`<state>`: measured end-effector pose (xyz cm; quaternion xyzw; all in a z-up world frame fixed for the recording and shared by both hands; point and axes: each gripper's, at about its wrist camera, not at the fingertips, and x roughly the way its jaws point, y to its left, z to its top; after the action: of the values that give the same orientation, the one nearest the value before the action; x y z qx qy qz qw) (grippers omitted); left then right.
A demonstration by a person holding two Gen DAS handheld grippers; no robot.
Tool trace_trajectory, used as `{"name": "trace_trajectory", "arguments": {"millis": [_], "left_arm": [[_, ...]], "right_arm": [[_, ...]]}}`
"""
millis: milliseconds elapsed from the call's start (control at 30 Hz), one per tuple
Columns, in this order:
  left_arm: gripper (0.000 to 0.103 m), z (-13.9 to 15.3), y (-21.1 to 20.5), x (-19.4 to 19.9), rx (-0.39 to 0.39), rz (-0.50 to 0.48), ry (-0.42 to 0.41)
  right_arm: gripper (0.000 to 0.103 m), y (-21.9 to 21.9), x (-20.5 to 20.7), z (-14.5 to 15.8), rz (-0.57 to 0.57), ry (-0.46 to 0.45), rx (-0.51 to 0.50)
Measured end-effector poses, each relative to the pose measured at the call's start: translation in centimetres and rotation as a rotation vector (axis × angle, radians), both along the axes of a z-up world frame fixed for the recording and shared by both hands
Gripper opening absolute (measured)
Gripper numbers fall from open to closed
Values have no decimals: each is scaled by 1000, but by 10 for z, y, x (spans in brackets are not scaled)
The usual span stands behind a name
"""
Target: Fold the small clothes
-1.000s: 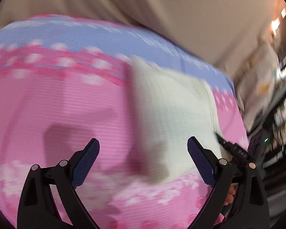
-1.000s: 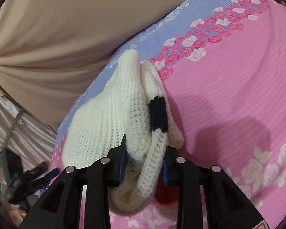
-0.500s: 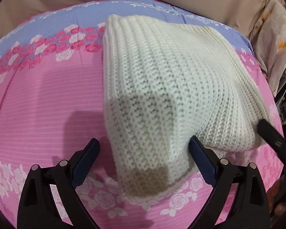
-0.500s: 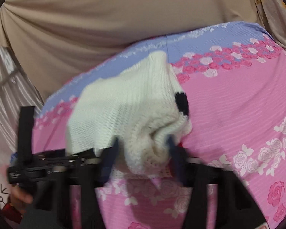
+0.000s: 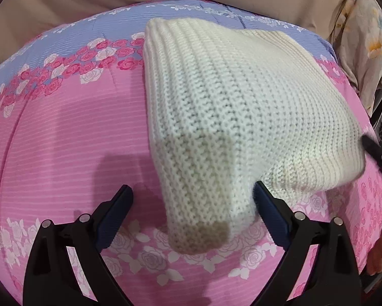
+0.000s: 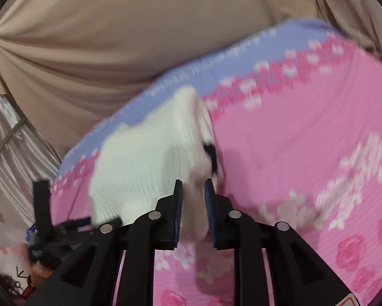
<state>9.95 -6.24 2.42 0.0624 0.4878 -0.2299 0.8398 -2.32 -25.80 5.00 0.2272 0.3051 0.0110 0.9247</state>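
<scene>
The left gripper [image 5: 192,210], fingers spread, has a corner of the white knit garment [image 5: 231,117] lying between them on the pink floral bedspread [image 5: 63,132]. It should close on that corner. The right gripper [image 6: 193,214] pinches an edge; only its blurred view shows black trim [image 6: 211,153].

Pink rose-print bedsheet [image 5: 63,132] with a lilac border; beige curtain [image 6: 140,38] hangs behind.
</scene>
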Motion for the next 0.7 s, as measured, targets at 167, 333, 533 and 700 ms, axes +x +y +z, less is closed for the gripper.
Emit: {"name": "trace_trajectory", "arguments": {"millis": [167,333,533,700], "left_arm": [[91,31,2,-9,-171,-49,63],[96,77,-3,-5,-174,-37,-107],[96,44,-19,26,-4,12,-106],[97,25,-21,34,-42,16,-26]], "right_arm": [[59,1,58,11,58,26,-101],[10,11,121,-9,134,125,-121],[10,6,126,7,95,41,-126],[21,8,132,-24,72,182,-161]]}}
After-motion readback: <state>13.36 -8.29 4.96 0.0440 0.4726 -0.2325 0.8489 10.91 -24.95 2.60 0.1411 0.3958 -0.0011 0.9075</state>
